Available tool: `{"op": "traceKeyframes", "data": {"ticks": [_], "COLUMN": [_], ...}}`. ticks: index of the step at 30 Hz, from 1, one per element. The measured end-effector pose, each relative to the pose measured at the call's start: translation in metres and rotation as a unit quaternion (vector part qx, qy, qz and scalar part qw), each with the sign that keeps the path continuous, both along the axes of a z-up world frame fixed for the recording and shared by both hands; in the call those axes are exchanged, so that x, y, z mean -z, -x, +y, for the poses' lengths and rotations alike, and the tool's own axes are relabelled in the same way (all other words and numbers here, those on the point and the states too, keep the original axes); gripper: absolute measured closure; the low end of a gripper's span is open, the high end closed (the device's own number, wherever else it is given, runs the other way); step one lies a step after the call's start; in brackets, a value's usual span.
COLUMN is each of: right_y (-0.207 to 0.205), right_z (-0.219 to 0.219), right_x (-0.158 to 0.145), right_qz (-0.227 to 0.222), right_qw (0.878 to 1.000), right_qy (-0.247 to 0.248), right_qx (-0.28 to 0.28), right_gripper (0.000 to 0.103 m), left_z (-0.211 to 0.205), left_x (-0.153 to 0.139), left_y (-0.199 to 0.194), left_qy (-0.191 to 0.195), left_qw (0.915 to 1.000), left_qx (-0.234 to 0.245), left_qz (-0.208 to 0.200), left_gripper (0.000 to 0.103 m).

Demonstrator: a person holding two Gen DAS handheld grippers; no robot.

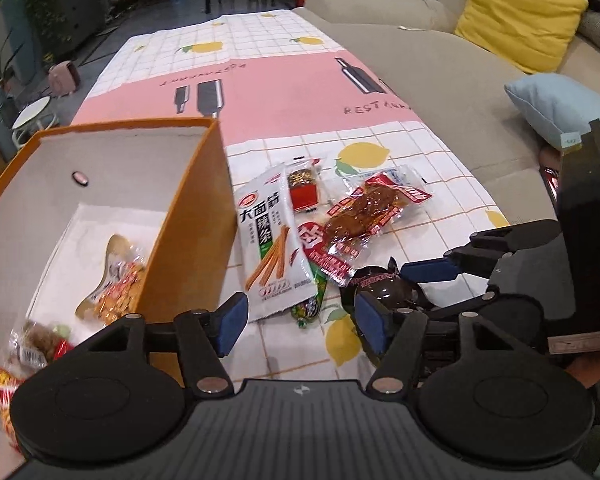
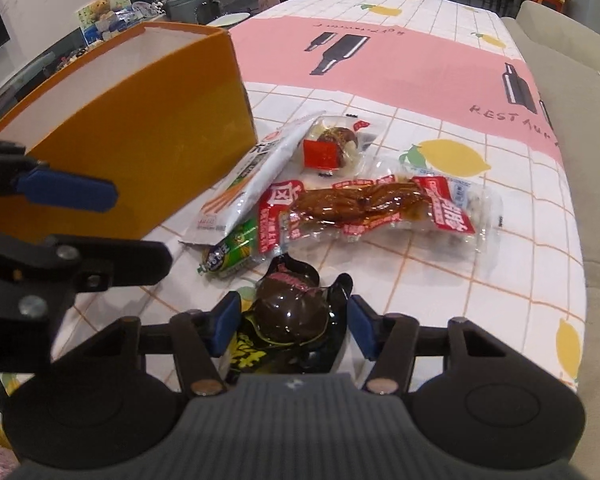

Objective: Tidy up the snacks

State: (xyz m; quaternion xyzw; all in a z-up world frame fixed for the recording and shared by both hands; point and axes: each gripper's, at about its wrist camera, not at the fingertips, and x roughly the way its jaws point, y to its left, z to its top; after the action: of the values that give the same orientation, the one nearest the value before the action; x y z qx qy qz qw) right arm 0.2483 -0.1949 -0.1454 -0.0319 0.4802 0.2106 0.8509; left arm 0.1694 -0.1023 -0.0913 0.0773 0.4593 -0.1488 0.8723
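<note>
An orange box (image 1: 188, 216) (image 2: 140, 120) stands on the table at the left with several snack packs inside (image 1: 116, 280). Beside it lie a white spicy-strip pack (image 1: 274, 248) (image 2: 260, 172), a small red pack (image 1: 303, 192) (image 2: 327, 148), a clear red pack with brown meat (image 1: 363, 220) (image 2: 371, 204) and a green sausage (image 1: 309, 304) (image 2: 232, 252). My left gripper (image 1: 300, 320) is open and empty above the table by the box. My right gripper (image 2: 294, 324) (image 1: 403, 280) is open, its jaws on either side of a dark brown pack (image 2: 292, 316) (image 1: 383, 288) lying on the table.
The table has a pink and white lemon-print cloth (image 1: 300, 92) (image 2: 419, 60). A beige sofa (image 1: 439, 52) with a yellow cushion (image 1: 519, 16) and a blue cushion (image 1: 559, 108) runs along the right edge. Plants and stools stand on the floor at the far left.
</note>
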Motion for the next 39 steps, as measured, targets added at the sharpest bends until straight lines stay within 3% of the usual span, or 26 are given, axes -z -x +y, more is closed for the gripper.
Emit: {"op": "traceKeyframes", "data": {"ticks": [12,20,23,26,31,34,37,39], "right_y": [-0.009,-0.018,-0.020,-0.020,-0.021,-0.020,-0.019,-0.018], "right_z": [-0.042,-0.063,-0.064,-0.062,-0.063,-0.060,-0.055,-0.056], "right_x": [-0.005,-0.003,-0.002,0.000,0.002,0.003,0.003,0.004], "right_qz": [0.020,0.044,0.048,0.049,0.054,0.052,0.045,0.046], "right_qw": [0.995,0.993,0.994,0.994,0.994,0.995,0.995,0.995], "right_qy": [0.049,0.027,0.024,0.028,0.025,0.033,0.048,0.048], "right_qx": [0.086,0.106,0.100,0.091,0.090,0.084,0.075,0.076], "right_gripper": [0.049,0.049,0.049,0.048,0.048,0.048,0.047,0.047], "left_z": [-0.042,-0.066,-0.076,-0.088,-0.100,-0.106,-0.105,-0.104], "left_x": [0.016,0.033,0.042,0.054,0.066,0.071,0.073,0.073], "left_y": [-0.027,-0.057,-0.058,-0.055,-0.056,-0.055,-0.060,-0.059], "left_qy": [-0.052,-0.114,-0.145,-0.194,-0.234,-0.246,-0.238,-0.235], "left_qw": [0.9941,0.9834,0.9744,0.9589,0.9430,0.9355,0.9402,0.9434], "left_qx": [0.095,0.139,0.168,0.196,0.218,0.231,0.224,0.213], "left_qz": [-0.007,-0.028,-0.037,-0.065,-0.091,-0.104,-0.095,-0.097], "left_gripper": [0.021,0.021,0.022,0.023,0.031,0.045,0.071,0.076]}}
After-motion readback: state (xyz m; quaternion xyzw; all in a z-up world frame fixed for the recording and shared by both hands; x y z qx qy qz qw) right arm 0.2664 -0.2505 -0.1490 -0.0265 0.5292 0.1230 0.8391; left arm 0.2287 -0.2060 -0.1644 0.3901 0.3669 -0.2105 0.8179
